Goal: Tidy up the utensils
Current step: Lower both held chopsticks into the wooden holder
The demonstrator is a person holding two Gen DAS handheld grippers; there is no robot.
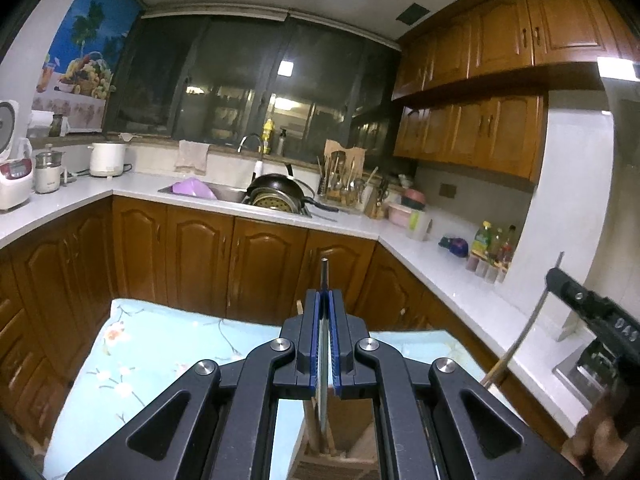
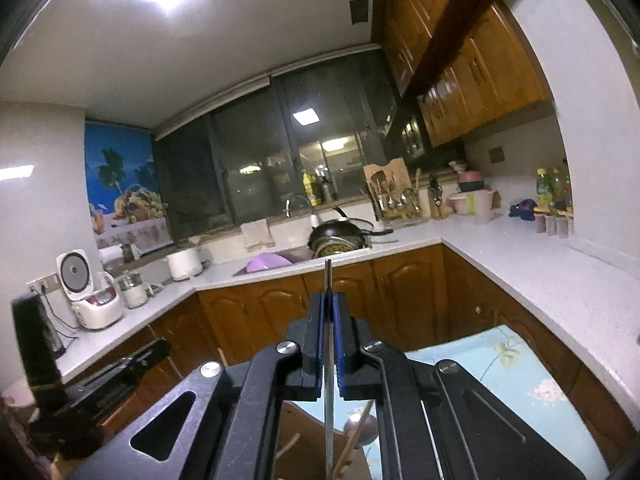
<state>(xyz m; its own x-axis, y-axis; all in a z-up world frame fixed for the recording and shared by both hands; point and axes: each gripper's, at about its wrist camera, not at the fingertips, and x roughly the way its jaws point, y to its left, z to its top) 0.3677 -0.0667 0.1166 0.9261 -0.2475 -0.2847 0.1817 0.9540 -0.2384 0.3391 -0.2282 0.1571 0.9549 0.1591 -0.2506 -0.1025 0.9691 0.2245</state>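
Note:
My left gripper is shut on a thin metal utensil held upright, its handle end sticking up past the blue pads. Below it stands a wooden utensil holder. My right gripper is shut on another thin metal utensil, also upright. In the left wrist view the right gripper shows at the right edge with its utensil hanging down. The left gripper body shows at the lower left of the right wrist view. A wooden holder and a spoon lie under the right gripper.
A table with a light blue floral cloth lies below both grippers. White counters run around the kitchen, with a sink holding a black pan, a cutlery rack, a rice cooker and bottles.

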